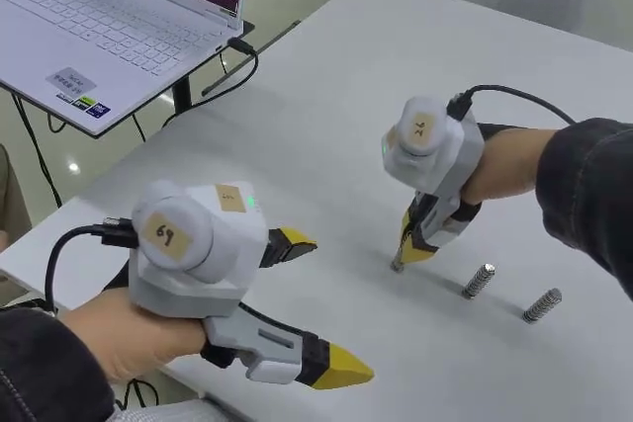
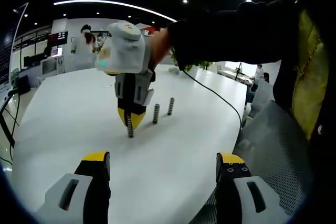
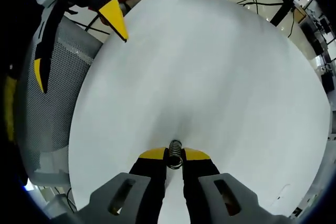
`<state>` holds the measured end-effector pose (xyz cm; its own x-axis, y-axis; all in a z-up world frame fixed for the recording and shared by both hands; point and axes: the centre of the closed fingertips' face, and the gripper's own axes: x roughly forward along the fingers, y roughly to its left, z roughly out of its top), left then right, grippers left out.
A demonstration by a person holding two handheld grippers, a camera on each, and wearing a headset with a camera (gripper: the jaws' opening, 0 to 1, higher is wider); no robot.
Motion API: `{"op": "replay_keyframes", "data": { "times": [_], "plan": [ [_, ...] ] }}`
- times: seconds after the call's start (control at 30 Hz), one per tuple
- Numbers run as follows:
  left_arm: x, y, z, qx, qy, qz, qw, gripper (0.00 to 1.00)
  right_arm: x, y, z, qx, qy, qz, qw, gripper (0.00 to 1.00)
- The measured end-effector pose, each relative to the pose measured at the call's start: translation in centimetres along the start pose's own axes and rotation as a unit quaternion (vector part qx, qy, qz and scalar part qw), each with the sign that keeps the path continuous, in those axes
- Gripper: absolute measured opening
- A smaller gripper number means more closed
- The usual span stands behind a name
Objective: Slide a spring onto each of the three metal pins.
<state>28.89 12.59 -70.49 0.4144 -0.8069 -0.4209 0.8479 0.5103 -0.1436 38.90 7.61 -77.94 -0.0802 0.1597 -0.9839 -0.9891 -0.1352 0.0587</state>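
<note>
Clearly, spring [image 3: 175, 160] between right gripper [image 3: 175, 154] fingers [image 3: 153, 156] (2 springs [image 1: 479, 281] nearby).

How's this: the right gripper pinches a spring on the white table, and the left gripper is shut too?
No: the left gripper is open, jaws wide apart in the left gripper view. The right gripper does pinch a spring.

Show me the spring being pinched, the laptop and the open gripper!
pinched spring [image 3: 175, 160], right gripper view, its top coils between the jaws.
laptop [image 1: 109, 17], head view, middle of its keyboard.
left gripper [image 1: 334, 308], head view, midway between its yellow fingertips.
</note>
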Motion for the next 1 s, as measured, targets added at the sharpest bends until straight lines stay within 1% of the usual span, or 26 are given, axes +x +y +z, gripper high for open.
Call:
{"op": "replay_keyframes", "data": {
  "times": [0.4, 0.63, 1.0],
  "plan": [
    [-0.03, 0.04, -0.03, 0.0, 0.001, 0.0, 1.0, 0.8, 0.53, -0.19, -0.05, 0.001, -0.003, 0.001, 1.0, 0.09],
    [-0.1, 0.05, -0.11, -0.001, 0.001, 0.0, 1.0, 0.79, 0.54, -0.21, -0.05, 0.002, -0.004, 0.0, 1.0, 0.09],
    [-0.19, -0.09, -0.03, 0.002, 0.001, 0.0, 1.0, 0.79, 0.09, -0.13, -0.08, 0.004, -0.008, -0.008, 0.9999, 0.18]
  ]
}}
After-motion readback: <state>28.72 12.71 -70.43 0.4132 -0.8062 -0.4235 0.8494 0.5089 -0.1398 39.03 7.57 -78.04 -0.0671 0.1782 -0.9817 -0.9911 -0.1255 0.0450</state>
